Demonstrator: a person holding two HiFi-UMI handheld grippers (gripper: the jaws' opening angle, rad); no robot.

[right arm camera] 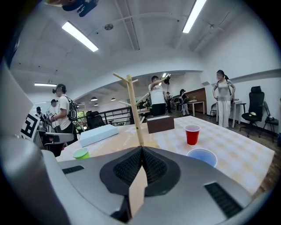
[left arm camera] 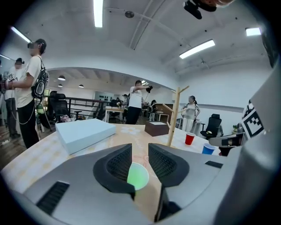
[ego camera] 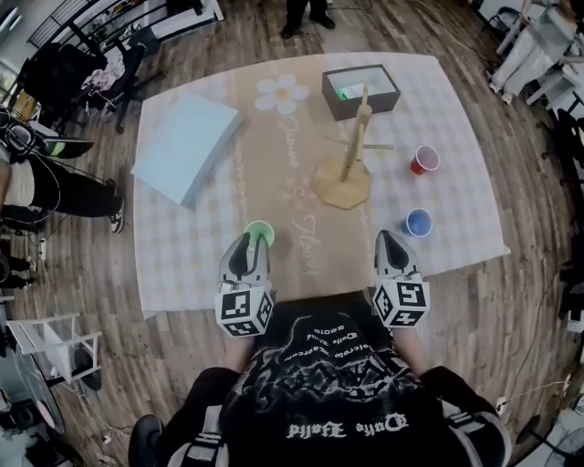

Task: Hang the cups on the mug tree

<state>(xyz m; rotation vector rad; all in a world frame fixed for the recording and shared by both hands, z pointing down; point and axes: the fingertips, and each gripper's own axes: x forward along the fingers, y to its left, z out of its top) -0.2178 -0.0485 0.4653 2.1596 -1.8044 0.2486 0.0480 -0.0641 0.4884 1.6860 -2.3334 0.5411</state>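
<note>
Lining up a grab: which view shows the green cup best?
Left gripper view: the green cup shows close, in the open jaws' gap. Head view shows just its rim; right gripper view, the cup, small.

three cups, a wooden mug tree [ego camera: 351,150] upright on the counter [ego camera: 182,264]
green cup [ego camera: 259,233] stands mouth-up front-left of the tree; red cup [ego camera: 424,160] and blue cup [ego camera: 418,222] mouth-up on its right, apart.

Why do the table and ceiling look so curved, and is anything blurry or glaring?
Head view: a wide lens bows the tablecloth edges. Left gripper view: dark rounded corners, the ceiling strip light blows out white, and the green cup looks soft. Right gripper view: same bulge; the mug tree is sharp.
</note>
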